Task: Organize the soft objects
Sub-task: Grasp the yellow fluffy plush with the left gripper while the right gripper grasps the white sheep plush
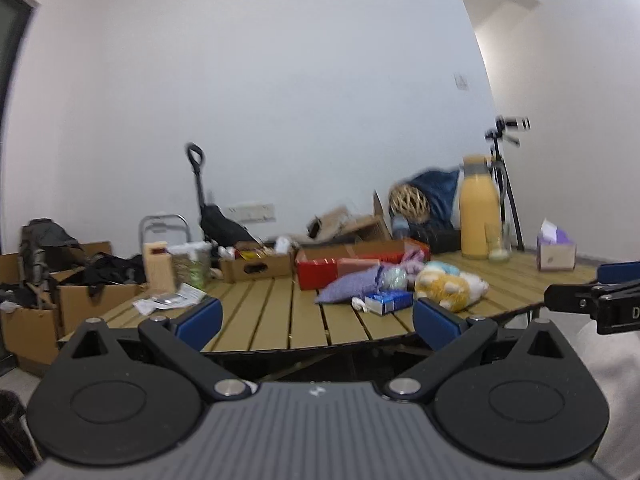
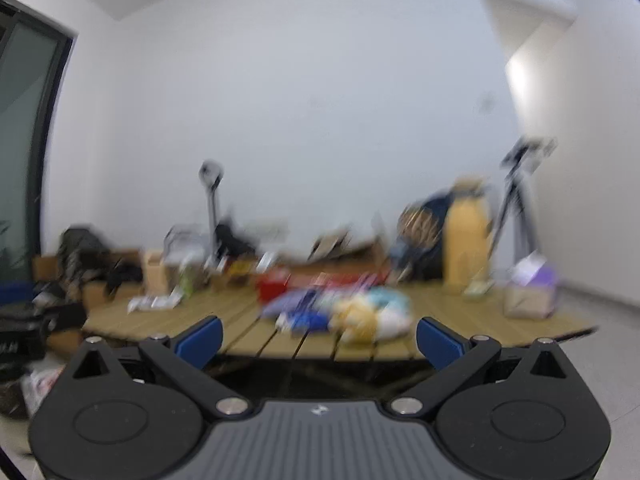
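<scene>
A yellow and white plush toy [image 1: 450, 286] lies on the wooden slat table [image 1: 272, 316], beside a purple soft pouch [image 1: 348, 290] and a small blue packet [image 1: 388, 302]. My left gripper [image 1: 318, 320] is open and empty, held before the table's near edge. The right gripper's arm [image 1: 600, 300] shows at the right edge of the left wrist view. In the blurred right wrist view my right gripper [image 2: 318, 340] is open and empty, short of the table [image 2: 240, 320], with the plush toy [image 2: 366, 318] and purple pouch [image 2: 292, 302] ahead.
A red box [image 1: 320, 272], a cardboard box [image 1: 256, 266], a tall yellow bottle [image 1: 478, 208], a glass [image 1: 498, 242] and a tissue box [image 1: 556, 248] stand on the table. Cardboard boxes with clothes [image 1: 60, 284] sit at the left. A tripod [image 1: 506, 176] stands at the back right.
</scene>
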`<state>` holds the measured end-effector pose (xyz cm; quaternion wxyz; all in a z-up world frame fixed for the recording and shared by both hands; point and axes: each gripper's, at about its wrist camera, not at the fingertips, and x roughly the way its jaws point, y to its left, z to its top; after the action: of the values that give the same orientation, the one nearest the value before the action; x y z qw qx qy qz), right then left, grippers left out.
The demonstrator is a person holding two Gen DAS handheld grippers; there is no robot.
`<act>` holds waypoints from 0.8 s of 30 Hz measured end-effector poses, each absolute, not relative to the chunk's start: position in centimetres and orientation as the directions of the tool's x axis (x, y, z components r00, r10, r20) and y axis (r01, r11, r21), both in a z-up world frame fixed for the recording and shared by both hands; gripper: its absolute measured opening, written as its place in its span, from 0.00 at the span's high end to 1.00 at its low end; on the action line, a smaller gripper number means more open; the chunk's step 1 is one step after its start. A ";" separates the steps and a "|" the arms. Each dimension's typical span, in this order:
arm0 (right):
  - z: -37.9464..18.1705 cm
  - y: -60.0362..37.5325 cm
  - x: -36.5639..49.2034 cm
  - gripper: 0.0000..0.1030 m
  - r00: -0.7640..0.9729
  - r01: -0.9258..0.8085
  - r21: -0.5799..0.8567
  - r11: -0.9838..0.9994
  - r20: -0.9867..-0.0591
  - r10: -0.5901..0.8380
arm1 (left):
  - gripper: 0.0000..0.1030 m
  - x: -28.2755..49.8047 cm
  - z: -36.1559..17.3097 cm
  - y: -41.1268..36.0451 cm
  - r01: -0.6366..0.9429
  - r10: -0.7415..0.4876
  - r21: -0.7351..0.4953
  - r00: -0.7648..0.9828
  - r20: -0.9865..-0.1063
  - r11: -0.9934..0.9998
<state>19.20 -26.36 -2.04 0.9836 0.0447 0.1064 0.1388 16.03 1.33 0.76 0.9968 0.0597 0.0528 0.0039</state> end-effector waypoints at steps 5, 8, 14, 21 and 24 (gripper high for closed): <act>-2.9 -27.0 28.3 0.01 0.929 -0.222 0.132 0.966 -0.272 0.251 | 0.00 25.3 0.4 1.0 0.070 -0.058 0.087 0.989 -0.134 0.994; -3.2 -27.8 33.9 0.03 0.924 -0.189 0.160 0.969 -0.304 0.230 | 0.00 31.7 0.0 -0.2 0.138 -0.132 0.025 0.976 -0.174 0.990; -4.5 -30.6 45.0 0.19 0.909 -0.128 0.231 0.964 -0.362 0.208 | 0.21 43.1 -1.6 -4.1 0.297 -0.328 -0.146 0.894 -0.306 0.944; -8.5 -33.3 53.4 0.23 0.848 -0.123 0.400 0.908 -0.432 0.305 | 0.33 50.6 -5.3 -8.2 0.403 -0.484 -0.278 0.793 -0.369 0.872; -10.1 -34.0 54.3 0.38 0.826 -0.146 0.508 0.849 -0.410 0.387 | 0.37 51.4 -5.9 -8.0 0.407 -0.511 -0.330 0.783 -0.354 0.852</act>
<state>54.28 -33.98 -10.13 0.9263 0.2343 0.2575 0.1437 51.39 -8.00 -5.88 0.9368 -0.1185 0.2199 -0.2449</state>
